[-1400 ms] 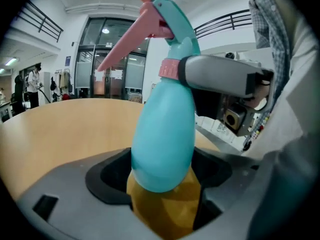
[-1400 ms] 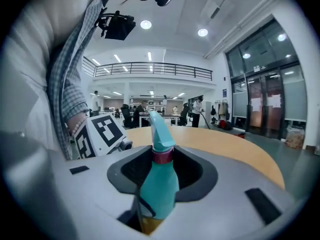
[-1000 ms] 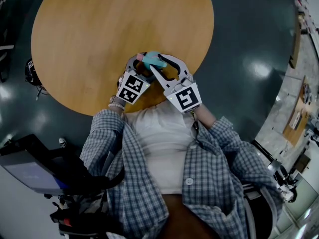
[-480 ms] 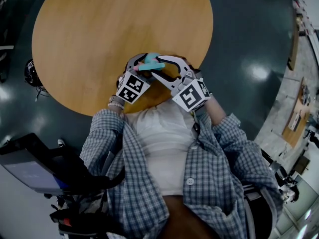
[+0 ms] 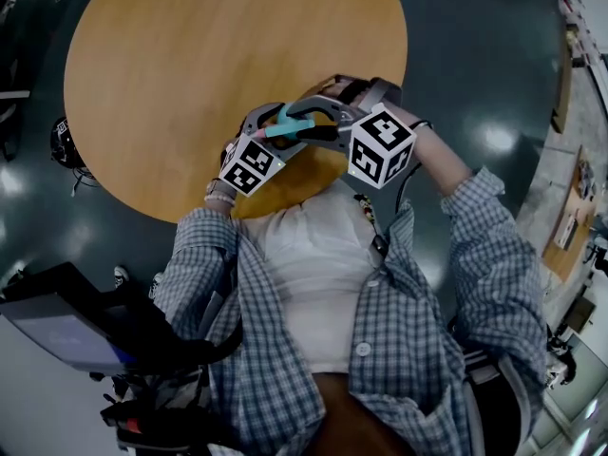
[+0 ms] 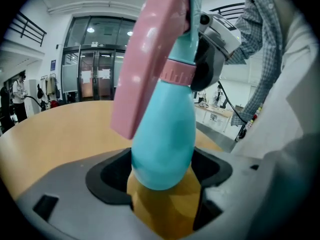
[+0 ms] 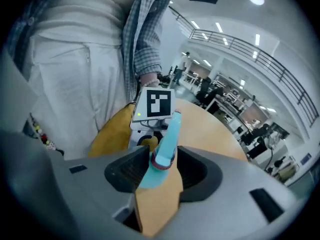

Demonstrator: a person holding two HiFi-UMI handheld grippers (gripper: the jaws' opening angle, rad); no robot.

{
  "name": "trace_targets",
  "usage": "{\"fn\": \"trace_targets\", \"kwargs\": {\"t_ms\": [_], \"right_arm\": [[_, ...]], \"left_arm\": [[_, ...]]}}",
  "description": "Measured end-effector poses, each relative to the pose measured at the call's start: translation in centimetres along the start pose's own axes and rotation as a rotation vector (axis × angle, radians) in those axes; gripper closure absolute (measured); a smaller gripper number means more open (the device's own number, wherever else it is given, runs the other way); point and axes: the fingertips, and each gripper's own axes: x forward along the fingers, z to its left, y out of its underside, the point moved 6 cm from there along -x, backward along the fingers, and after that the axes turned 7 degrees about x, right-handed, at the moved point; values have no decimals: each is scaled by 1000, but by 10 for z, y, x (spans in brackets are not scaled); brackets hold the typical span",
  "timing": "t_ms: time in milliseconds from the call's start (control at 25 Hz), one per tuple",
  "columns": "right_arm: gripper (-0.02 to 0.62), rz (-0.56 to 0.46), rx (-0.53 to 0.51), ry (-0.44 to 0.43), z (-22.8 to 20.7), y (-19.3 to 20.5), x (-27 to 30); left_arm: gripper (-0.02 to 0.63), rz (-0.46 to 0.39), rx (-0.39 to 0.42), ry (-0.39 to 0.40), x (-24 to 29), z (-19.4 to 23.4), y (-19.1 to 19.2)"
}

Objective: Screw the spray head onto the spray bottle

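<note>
1. Left hand-held gripper (image 6: 162, 173): closed on the bottle (image 6: 162, 134). Both pads bear on the rounded lower body of the teal bottle. In the head view this unit sits over the near edge of the round wooden tabletop (image 5: 190, 55), with its marker cube turned toward the person (image 5: 313, 283).

2. Bottle: carried in the left jaws above the near edge of the tabletop, with the wood visible beneath its base. It is tilted, and its neck points away from the left jaws.

3. Spray head (image 6: 150, 54): seated on the bottle neck. The pink trigger hangs down alongside the bottle body. The pink ribbed collar (image 6: 177, 74) sits where the head meets the neck. How far the collar is threaded cannot be determined.

4. Right hand-held gripper (image 7: 161, 170): positioned above the near edge of the tabletop, to the right of the left unit, with its marker cube facing up in the head view. Its jaws have just been opening. They stand apart with the collar between them, and the pads lie close beside the collar without clamping it. In the left gripper view, one dark pad of this unit lies just beside the collar.
</note>
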Motion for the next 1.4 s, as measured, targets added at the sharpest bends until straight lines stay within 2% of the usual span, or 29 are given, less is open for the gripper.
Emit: {"fn": "trace_targets", "kwargs": {"t_ms": [160, 240, 320, 360, 560, 640, 920, 1120, 1400], "right_arm": [[434, 43, -112, -142, -7, -5, 7], [453, 43, -136, -174, -9, -5, 6], [463, 7, -89, -167, -13, -1, 4], [466, -28, -28, -152, -15, 1, 2], [471, -271, 358, -17, -15, 16, -2], [472, -348, 454, 22, -11, 18, -2], [471, -518, 728, 187, -3, 25, -3], [472, -504, 806, 390, 3, 24, -4], [472, -409, 914, 726, 4, 21, -2]], "left_arm": [[241, 13, -5, 10, -1, 3, -1], [241, 14, -14, 5, 0, 4, -1], [241, 5, -24, -9, 1, 6, -2], [241, 1, -29, -15, 1, 6, -2], [241, -19, -46, -27, -7, 4, -6], [241, -20, -43, -25, -7, 3, -7], [241, -35, -59, -24, -8, 3, -7], [241, -52, -98, -61, -6, 2, -9], [241, -25, -175, -187, -2, 4, -15]]}}
